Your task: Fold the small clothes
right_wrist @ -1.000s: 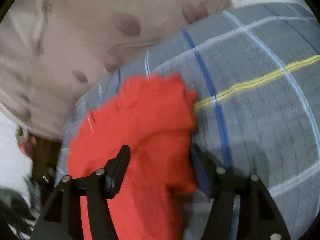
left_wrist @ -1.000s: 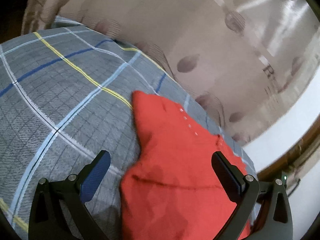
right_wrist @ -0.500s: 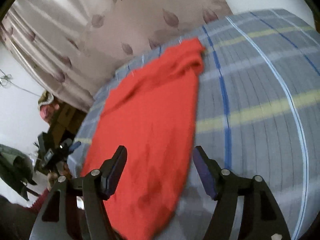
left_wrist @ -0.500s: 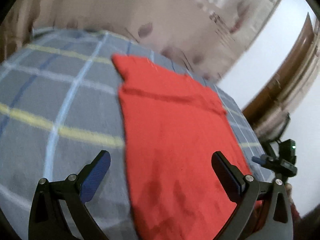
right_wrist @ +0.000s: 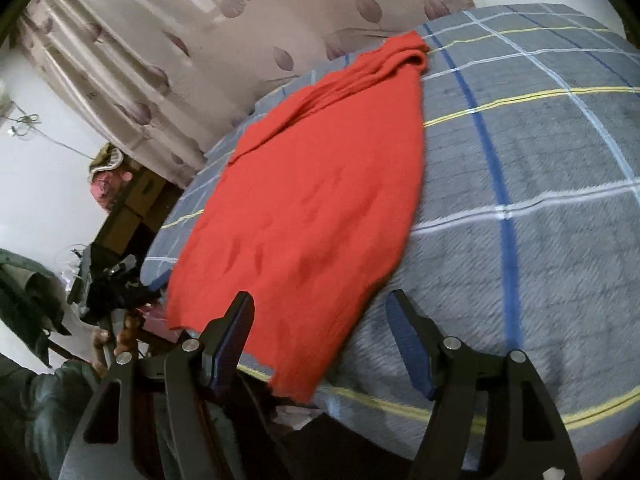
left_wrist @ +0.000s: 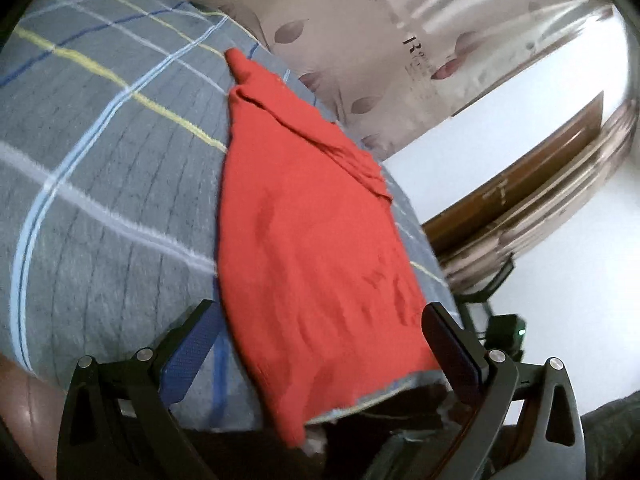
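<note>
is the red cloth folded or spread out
Spread out: the red cloth lies long and flat on the checked blanket, only its far end bunched.

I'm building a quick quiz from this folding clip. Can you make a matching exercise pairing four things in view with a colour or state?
Things:
1. garment
2. blanket
3. curtain
4. left gripper

Descriptions:
A. grey with blue, white and yellow check lines
B. open, pads pressing on nothing
C. plain red, spread out with its near edge hanging over the blanket's edge
D. beige with a dark leaf print

Pairs: 1-C, 2-A, 3-D, 4-B
</note>
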The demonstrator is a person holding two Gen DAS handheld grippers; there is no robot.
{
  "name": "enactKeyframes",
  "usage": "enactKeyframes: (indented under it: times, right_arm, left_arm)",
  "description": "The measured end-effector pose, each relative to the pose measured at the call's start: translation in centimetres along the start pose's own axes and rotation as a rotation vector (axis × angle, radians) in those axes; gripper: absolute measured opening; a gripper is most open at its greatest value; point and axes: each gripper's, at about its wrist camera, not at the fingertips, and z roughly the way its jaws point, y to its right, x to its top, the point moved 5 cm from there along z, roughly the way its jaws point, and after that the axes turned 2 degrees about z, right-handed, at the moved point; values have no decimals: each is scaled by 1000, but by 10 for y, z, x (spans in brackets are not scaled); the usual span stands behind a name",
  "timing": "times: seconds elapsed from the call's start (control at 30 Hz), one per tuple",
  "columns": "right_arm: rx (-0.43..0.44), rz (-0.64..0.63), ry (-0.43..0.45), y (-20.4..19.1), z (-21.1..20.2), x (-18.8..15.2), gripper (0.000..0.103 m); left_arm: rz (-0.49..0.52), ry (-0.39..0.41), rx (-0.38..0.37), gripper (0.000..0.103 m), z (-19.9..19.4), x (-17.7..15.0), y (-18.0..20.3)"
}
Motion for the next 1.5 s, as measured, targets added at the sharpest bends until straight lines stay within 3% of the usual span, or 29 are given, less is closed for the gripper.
enactKeyframes:
  times: [0.2, 0.23, 0.27, 0.33, 0.4, 0.43, 0.47, 0.53, 0.6, 0.8, 1.0, 1.17, 1.2, 1.23, 1.37, 1.5]
  right_arm:
    - [59, 19, -15, -7, 9, -6, 51]
    - [74, 33, -7, -5, 9, -6, 42]
    - [90, 69, -15, 0, 11, -6, 27]
    - [112, 148, -20, 14, 13, -8, 12]
    - [144, 189, -11, 21, 12, -10, 10]
    - [145, 193, -9, 21, 12, -10, 10]
    - [141, 190, -8, 20, 12, -10, 10]
    - [126, 166, -8, 15, 13, -10, 10]
    - [115, 139, -15, 9, 15, -10, 10]
    - [200, 229, -22, 15, 19, -10, 19]
    - [199, 242, -14, 16, 21, -9, 19]
    - [151, 221, -13, 15, 21, -12, 6]
    - [145, 212, -15, 14, 21, -12, 6]
    - [137, 195, -16, 11, 20, -12, 6]
    - [182, 164, -13, -7, 15, -9, 6]
    - [252, 178, 37, -15, -3, 5, 6]
  left_arm:
    - [-21, -49, -46, 100, 9, -17, -7]
    - [-36, -64, -53, 100, 13, -20, -9]
    - [-54, -76, -65, 100, 16, -23, -11]
    - [-62, -86, -69, 99, 20, -25, -12]
    - [-34, -89, -64, 99, 20, -26, -7]
    - [-19, -88, -54, 92, 21, -26, -4]
    - [-5, -88, -43, 84, 22, -26, -1]
    - [16, -100, -17, 47, 25, -27, 2]
    - [26, -100, -17, 39, 26, -28, 4]
    - [75, -108, -16, 39, 29, -27, 15]
    - [48, -116, -15, 41, 27, -32, 8]
    - [37, -120, 3, 40, 29, -33, 5]
    - [49, -122, 22, 26, 30, -32, 7]
    - [60, -128, 41, 4, 32, -32, 8]
    - [64, -109, 69, 4, 30, -27, 15]
    - [98, -12, -23, 4, 8, -4, 43]
